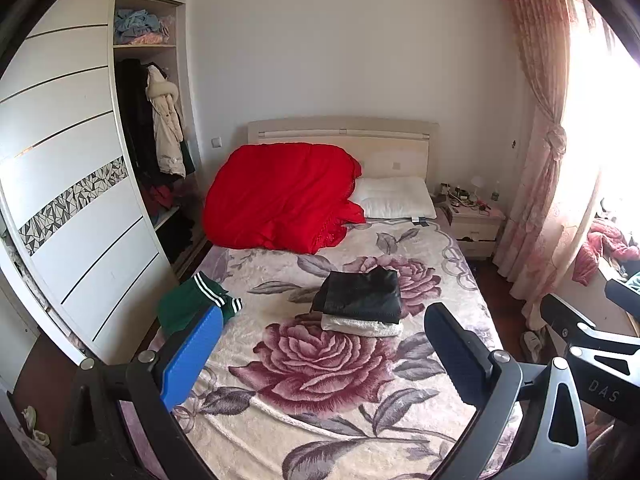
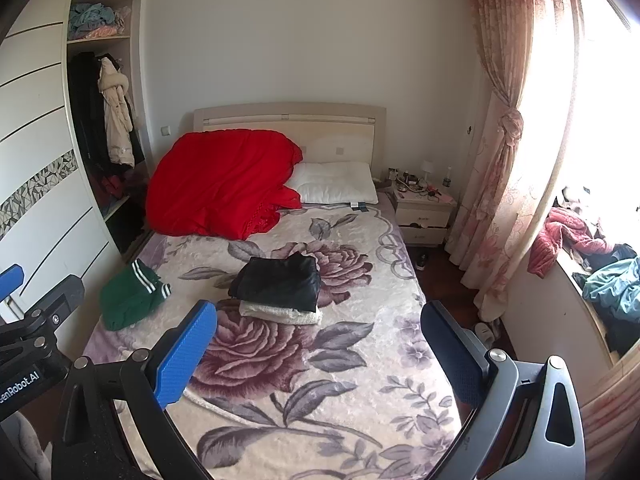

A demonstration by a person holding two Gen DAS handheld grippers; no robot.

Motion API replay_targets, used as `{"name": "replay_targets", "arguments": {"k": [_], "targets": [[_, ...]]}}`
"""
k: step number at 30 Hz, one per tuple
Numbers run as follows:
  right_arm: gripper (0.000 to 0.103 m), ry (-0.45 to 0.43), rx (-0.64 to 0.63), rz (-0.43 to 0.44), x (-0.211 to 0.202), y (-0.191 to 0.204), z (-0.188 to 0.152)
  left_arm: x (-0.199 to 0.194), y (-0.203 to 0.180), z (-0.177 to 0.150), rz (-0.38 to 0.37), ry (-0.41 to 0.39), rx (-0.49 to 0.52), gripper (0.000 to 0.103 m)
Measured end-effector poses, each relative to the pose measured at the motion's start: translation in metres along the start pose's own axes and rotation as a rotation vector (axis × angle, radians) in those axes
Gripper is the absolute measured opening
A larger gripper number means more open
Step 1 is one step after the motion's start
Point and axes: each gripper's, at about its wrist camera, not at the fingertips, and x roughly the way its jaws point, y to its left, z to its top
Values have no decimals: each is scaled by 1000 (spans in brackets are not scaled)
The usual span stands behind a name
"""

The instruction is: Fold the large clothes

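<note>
A folded black garment [image 1: 360, 294] [image 2: 278, 282] lies on a folded white one [image 1: 360, 326] [image 2: 280, 312] in the middle of the floral bed [image 1: 320, 420] [image 2: 340, 380]. A crumpled green garment with white stripes [image 1: 192, 304] [image 2: 130, 298] lies at the bed's left edge. My left gripper [image 1: 320, 344] is open and empty, held above the foot of the bed. My right gripper [image 2: 320, 340] is open and empty beside it; it shows at the right of the left wrist view [image 1: 592, 332].
A red quilt [image 1: 280, 196] and a white pillow [image 1: 396, 198] lie at the headboard. A wardrobe [image 1: 72, 200] stands left, a nightstand [image 1: 476, 224] right. A heap of clothes [image 2: 600, 276] lies on the window ledge by the pink curtain [image 2: 504, 140]. Slippers [image 2: 486, 330] lie on the floor.
</note>
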Motion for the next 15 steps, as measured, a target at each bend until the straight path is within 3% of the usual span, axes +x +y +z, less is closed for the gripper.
{"name": "replay_targets", "arguments": {"k": [15], "targets": [[103,0,0,-1,-1,-1,-2,3,8,8,24,-4,8,103]]}}
